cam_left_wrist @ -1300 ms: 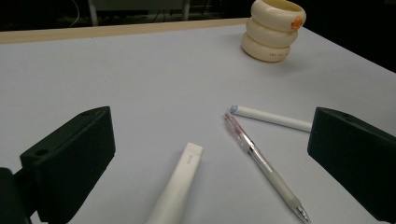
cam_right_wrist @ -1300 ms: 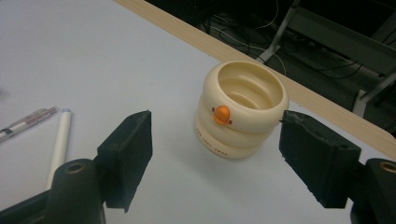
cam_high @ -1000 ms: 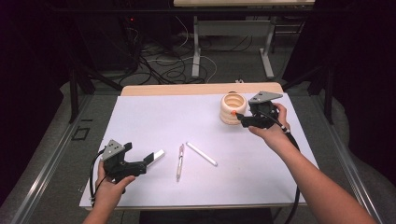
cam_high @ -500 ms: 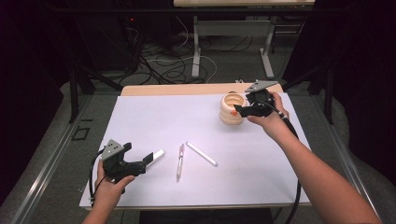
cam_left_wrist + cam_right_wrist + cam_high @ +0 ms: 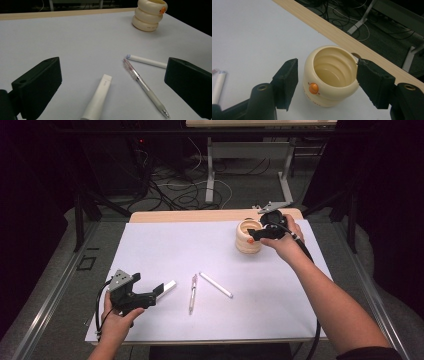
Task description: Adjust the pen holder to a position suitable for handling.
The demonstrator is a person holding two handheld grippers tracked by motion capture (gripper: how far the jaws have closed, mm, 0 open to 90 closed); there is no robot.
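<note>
Cream pen holder (image 5: pixel 329 77) stands upright near the far right corner of the white desk (image 5: pixel 200 245), close to the wooden strip along the far edge. Its body is ribbed in stacked rings, its mouth is open and its inside is bare as far as the right gripper view shows. An orange button (image 5: pixel 313 88) sits on its outer wall.

Right gripper (image 5: pixel 261 234) is held over the holder, jaws spread apart with one on each side of the rim. In the right gripper view a gap shows between the near-side jaw and the wall; whether the other jaw touches the rim cannot be told. Nothing is clamped.

Three items lie on the desk nearer the person, well apart from the holder: a white marker (image 5: pixel 146 61), a clear-barrelled pen (image 5: pixel 145 87) just beside it, and a white tube (image 5: pixel 98 100) to the left of both. Marker tip and pen end lie close together; contact cannot be confirmed.

Left gripper (image 5: pixel 156 292) rests at the near left part of the desk, pointed toward the tube, jaws wide apart and holding nothing. The tube's near end lies between the jaws in the left gripper view, touching neither.
</note>
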